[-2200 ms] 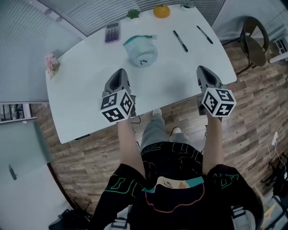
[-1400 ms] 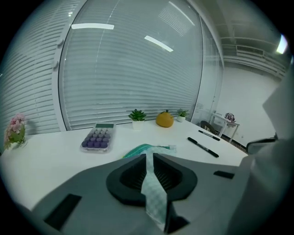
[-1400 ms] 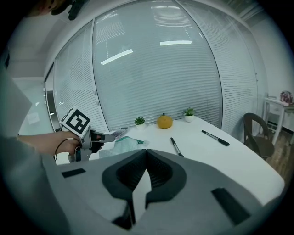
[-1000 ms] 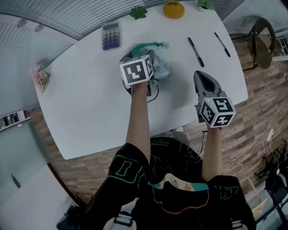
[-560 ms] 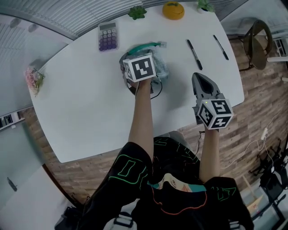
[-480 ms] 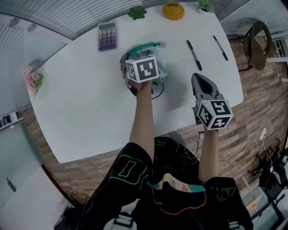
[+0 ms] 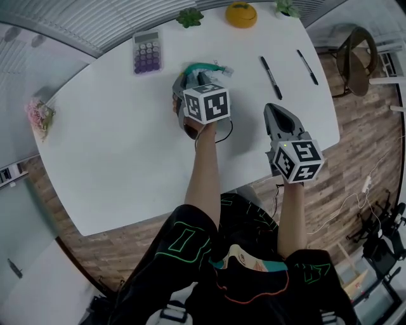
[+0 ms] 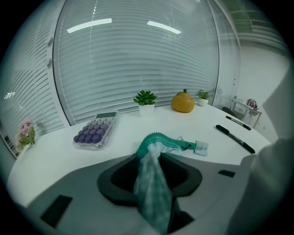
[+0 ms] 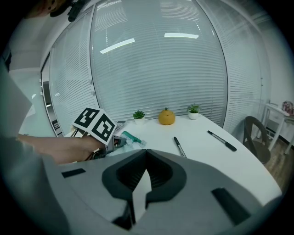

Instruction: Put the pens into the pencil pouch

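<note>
The pale checked pencil pouch [image 8: 154,183] with its green zipper [image 7: 204,66] lies mid-table. My left gripper [image 7: 189,79] sits over it and hides most of it in the head view. Its jaws have just been closing, and in the left gripper view the fabric is bunched and pinched between them [image 8: 154,170]. Two black pens [image 7: 271,68] [image 7: 307,66] lie on the white table to the right of the pouch, also visible as a near pen [image 9: 179,147] and a far pen [image 9: 222,140]. My right gripper [image 7: 274,117] hovers near the table's front right, shut and holding nothing.
A purple calculator [image 7: 147,53] lies left of the pouch. An orange ornament [image 7: 241,14] and small potted plants [image 7: 190,17] stand along the far edge, pink flowers [image 7: 39,114] at the left corner. A chair [image 7: 358,60] stands beyond the table's right end.
My left gripper came forward onto the pouch, rolled a little, and its jaws gathered the fabric. The pouch now shows less beneath it. The right gripper has barely moved.
</note>
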The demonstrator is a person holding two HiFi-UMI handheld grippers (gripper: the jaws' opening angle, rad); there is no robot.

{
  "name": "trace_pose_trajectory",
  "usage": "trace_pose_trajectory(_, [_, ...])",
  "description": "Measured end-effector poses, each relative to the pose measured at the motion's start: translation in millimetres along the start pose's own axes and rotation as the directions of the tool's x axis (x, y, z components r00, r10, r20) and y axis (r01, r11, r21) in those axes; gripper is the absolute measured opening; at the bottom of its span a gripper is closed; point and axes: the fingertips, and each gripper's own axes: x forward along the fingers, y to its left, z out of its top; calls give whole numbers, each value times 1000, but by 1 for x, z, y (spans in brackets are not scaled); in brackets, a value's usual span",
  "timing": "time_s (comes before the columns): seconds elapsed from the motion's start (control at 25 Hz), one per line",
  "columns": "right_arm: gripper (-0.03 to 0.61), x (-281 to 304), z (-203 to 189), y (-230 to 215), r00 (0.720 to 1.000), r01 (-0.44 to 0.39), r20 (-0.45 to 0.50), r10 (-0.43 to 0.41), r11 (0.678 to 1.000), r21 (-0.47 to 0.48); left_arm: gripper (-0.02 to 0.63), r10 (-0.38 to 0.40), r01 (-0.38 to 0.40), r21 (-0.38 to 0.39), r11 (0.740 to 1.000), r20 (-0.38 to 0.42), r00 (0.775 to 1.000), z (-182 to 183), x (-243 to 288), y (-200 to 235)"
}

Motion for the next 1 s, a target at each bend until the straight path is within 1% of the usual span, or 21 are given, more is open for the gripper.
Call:
trace_pose_trajectory(0.12, [-2, -3, 0, 0, 1000, 7, -2, -7, 1000, -1, 46, -24, 24, 20, 1000, 12, 1000, 0, -1, -5])
trace_pose_trajectory(0.16, [-2, -5, 0, 0, 1000, 10, -1, -10, 1000, -4, 31, -44, 44, 15, 999, 17, 999, 0, -1, -7])
trace_pose_trajectory(0.28, [-2, -11, 1, -1, 1000, 14, 3, -14, 1000, -15, 19, -135, 137, -44, 990, 49, 990, 3, -4, -8])
trace_pose_trajectory(0.4, [-2, -19, 4, -3, 1000, 15, 12, -15, 1000, -21, 18, -221, 236, -107, 966, 133, 966, 8, -12, -10])
trace_pose_trajectory(0.48, [-2, -25, 6, -2, 1000, 14, 20, -13, 1000, -23, 18, -238, 259, -98, 961, 185, 953, 10, -23, -13])
trace_pose_trajectory(0.6, [-2, -33, 10, 1, 999, 0, 40, 2, 999, -37, 18, -240, 265, -59, 962, 269, 933, 24, -45, -16])
trace_pose_trajectory(0.68, [-2, -40, 14, 0, 998, -12, 57, 15, 999, -49, 18, -244, 274, -45, 961, 332, 911, 36, -63, -18])
trace_pose_trajectory(0.84, [-2, -58, 29, -7, 993, -20, 114, 26, 998, -57, 18, -256, 294, -14, 956, 453, 854, 59, -105, -27])
trace_pose_trajectory(0.92, [-2, -71, 38, -14, 989, -19, 145, 27, 998, -57, 20, -263, 303, 2, 953, 504, 823, 67, -128, -33])
trace_pose_trajectory(1.0, [-2, -82, 45, -21, 984, -18, 175, 28, 998, -58, 20, -276, 320, 18, 947, 555, 785, 75, -149, -40])
